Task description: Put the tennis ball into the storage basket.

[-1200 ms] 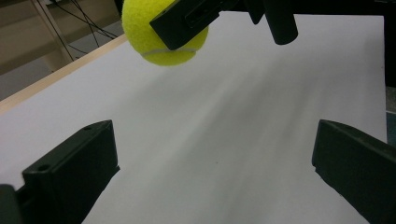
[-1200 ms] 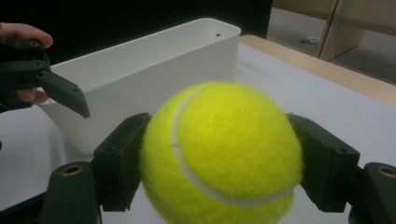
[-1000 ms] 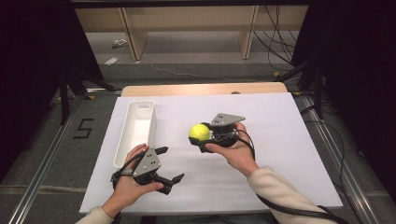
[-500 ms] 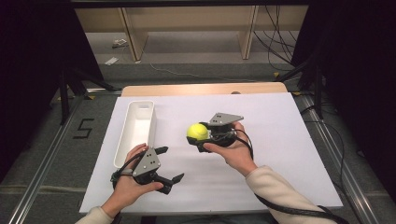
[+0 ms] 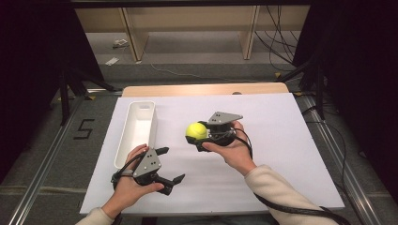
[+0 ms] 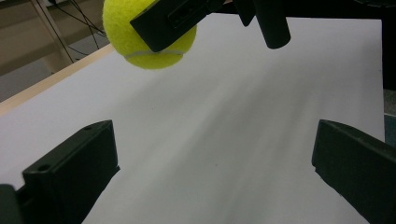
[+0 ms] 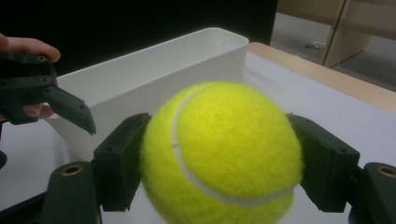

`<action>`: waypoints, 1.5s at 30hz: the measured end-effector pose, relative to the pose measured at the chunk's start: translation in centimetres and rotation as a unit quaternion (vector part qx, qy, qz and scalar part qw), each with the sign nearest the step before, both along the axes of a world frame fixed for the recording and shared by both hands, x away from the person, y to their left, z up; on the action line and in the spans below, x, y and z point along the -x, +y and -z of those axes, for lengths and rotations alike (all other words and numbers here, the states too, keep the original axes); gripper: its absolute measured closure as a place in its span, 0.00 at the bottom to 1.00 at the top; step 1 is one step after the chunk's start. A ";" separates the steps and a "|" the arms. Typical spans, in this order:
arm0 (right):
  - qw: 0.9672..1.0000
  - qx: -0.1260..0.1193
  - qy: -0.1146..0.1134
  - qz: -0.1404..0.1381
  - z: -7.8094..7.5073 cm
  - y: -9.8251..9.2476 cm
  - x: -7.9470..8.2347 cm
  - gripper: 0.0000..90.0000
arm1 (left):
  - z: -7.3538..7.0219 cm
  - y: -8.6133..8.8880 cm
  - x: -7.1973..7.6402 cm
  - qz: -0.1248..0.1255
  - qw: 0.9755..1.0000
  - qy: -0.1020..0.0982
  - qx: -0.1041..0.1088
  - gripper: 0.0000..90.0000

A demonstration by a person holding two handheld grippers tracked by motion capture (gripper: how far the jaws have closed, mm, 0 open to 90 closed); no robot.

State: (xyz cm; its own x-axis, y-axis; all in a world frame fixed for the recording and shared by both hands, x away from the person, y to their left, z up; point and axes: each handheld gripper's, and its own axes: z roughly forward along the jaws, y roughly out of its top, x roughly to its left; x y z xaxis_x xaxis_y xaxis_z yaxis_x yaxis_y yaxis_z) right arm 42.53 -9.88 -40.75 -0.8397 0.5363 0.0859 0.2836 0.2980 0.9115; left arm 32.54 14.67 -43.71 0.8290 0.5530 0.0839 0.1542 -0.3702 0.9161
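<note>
While you hold both tongs over the counter [image 5: 281,140]:
Right tongs [image 5: 197,137]: clamped on the ball [image 5: 196,131], lifted, just right of the bin [image 5: 136,129].
Left tongs [image 5: 170,165]: spread wide, holding nothing.

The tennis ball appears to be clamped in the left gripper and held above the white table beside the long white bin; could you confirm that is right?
Not quite: the tennis ball is clamped in the right gripper, not the left. The right gripper view shows its own jaws pressed on both sides of the ball. The left gripper stands open and empty. The rest holds: the ball is above the white table, beside the long white bin.
</note>
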 end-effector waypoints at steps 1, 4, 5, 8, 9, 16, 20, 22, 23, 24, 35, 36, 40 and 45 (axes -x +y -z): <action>1.000 0.001 -0.001 -0.001 0.0 0.0 0.0 0.29 | 0.0 0.0 0.0 0.000 1.000 0.000 0.000 0.00; 1.000 0.001 -0.002 -0.001 -0.1 0.1 -0.1 0.29 | 0.0 -0.1 0.1 0.007 1.000 0.007 0.005 0.00; 1.000 -0.001 -0.004 -0.001 -0.2 0.2 -0.1 0.29 | 0.0 -0.1 0.1 0.006 1.000 0.006 0.005 0.00; 1.000 -0.003 -0.003 0.000 -0.3 0.3 -0.1 0.29 | 0.0 0.0 0.0 0.004 1.000 0.003 0.003 0.00; 1.000 -0.004 -0.004 -0.001 -0.3 0.3 -0.2 0.29 | 0.0 0.0 0.0 0.004 1.000 0.003 0.003 0.00; 1.000 -0.007 -0.007 -0.001 -0.7 0.5 -0.3 0.29 | 0.0 0.0 0.0 0.002 1.000 0.000 0.001 0.00; 1.000 -0.009 -0.010 0.000 -0.8 0.5 -0.4 0.29 | 0.0 0.0 0.0 0.002 1.000 -0.001 0.001 0.00; 1.000 -0.009 -0.009 -0.001 -0.8 0.5 -0.4 0.29 | 0.0 -0.1 0.0 0.002 1.000 -0.002 0.001 0.00; 1.000 -0.009 -0.009 -0.001 -0.8 0.6 -0.4 0.29 | 0.0 -0.1 0.0 0.002 1.000 -0.002 0.001 0.00; 1.000 -0.010 -0.009 -0.001 -0.8 0.6 -0.4 0.29 | 0.0 -0.1 0.0 0.002 1.000 -0.002 0.001 0.00; 1.000 -0.009 -0.010 -0.002 -0.9 0.8 -0.4 0.29 | 0.0 0.0 -0.1 0.003 1.000 -0.003 0.001 0.00; 1.000 -0.009 -0.011 -0.003 -0.8 0.9 -0.4 0.29 | 0.1 0.0 -0.1 0.003 1.000 -0.003 0.001 0.00; 1.000 -0.009 -0.010 -0.004 -0.8 1.0 -0.5 0.29 | 0.1 0.0 -0.1 0.002 1.000 -0.004 0.000 0.00; 1.000 -0.008 -0.010 -0.006 -0.8 1.1 -0.5 0.29 | 0.1 0.1 -0.1 -0.001 1.000 -0.002 0.002 0.00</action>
State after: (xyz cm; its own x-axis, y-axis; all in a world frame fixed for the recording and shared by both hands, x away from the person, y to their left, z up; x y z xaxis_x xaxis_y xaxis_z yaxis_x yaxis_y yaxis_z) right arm 42.98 -8.77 -39.99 -0.8477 0.5246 0.0787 0.2625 0.2859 0.9216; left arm 32.63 14.77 -43.79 0.8280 0.5543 0.0845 0.1518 -0.3668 0.9178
